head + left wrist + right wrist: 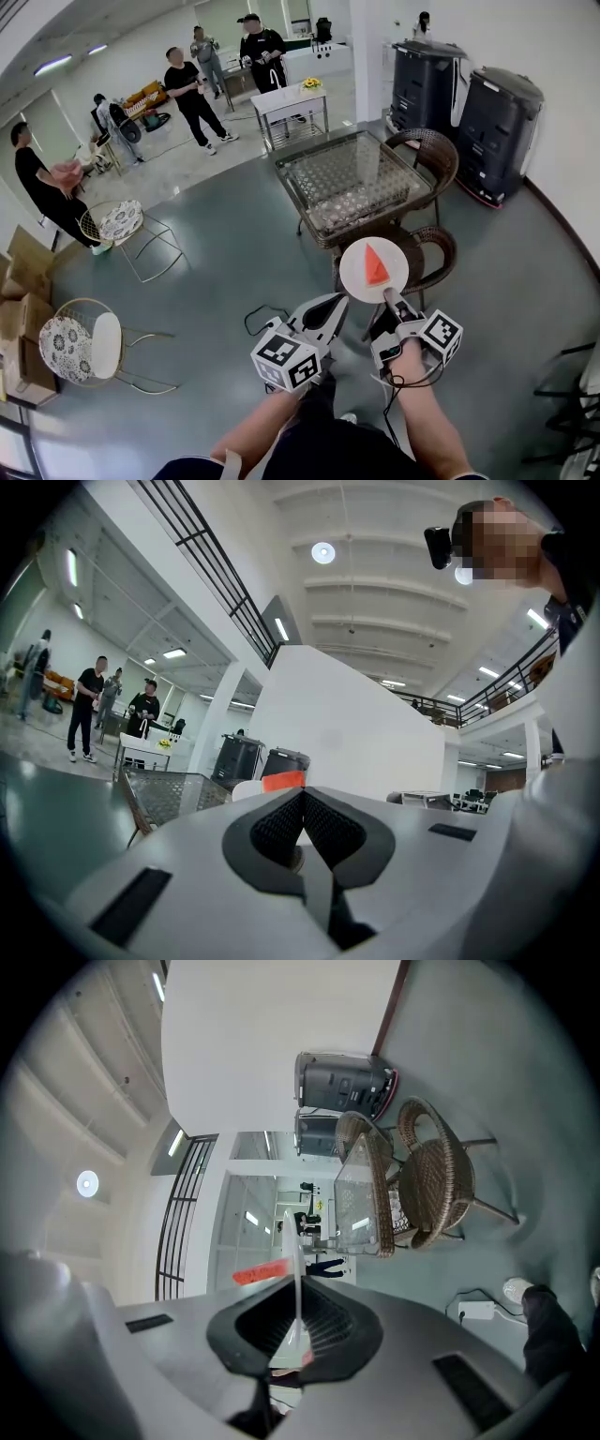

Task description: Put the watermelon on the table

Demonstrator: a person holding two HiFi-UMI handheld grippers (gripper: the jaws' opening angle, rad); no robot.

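Note:
A red watermelon wedge [375,264] lies on a round white plate [356,281]. My right gripper [390,299] is shut on the plate's near rim and holds it in the air, over a wicker chair [427,255] in front of the glass-topped table [352,183]. In the right gripper view the plate [298,1241] shows edge-on between the pads, with the wedge [260,1272] to one side. My left gripper [337,302] hangs just left of the plate, jaws shut, holding nothing. In its own view the wedge [283,781] peeks above the closed pads [323,827].
A second wicker chair [427,150] stands at the table's far right. Two dark machines [497,127] line the right wall. Wire chairs [127,225] [89,345] and cardboard boxes [21,300] are at the left. Several people stand beyond a small white table [289,98]. A cable [258,319] lies on the floor.

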